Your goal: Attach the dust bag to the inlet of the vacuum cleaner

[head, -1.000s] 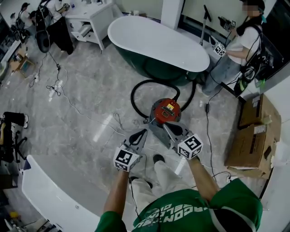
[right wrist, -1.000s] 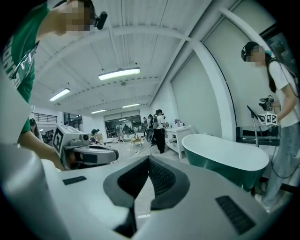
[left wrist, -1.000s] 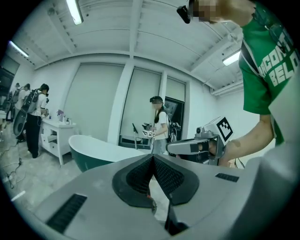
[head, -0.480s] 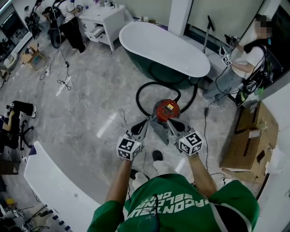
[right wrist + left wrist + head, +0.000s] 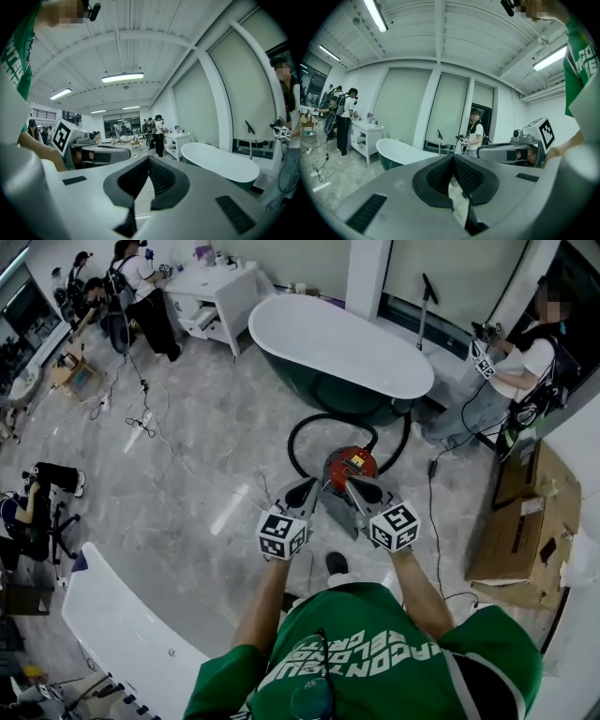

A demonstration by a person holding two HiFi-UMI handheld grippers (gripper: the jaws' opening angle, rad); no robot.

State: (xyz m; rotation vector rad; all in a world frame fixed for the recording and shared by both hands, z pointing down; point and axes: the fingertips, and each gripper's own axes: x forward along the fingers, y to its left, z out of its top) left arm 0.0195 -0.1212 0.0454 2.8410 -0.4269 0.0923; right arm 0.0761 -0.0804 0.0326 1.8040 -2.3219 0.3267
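Both pairs of jaws are pressed together with nothing between them. The left gripper and the right gripper are empty, side by side and pointing almost level. They seem to be carried clear of the work rather than engaged in it. Just beyond and below their tips, the vacuum cleaner sits on the floor. It has a round red top with a yellow label, and its black hose loops away. I cannot make out a dust bag.
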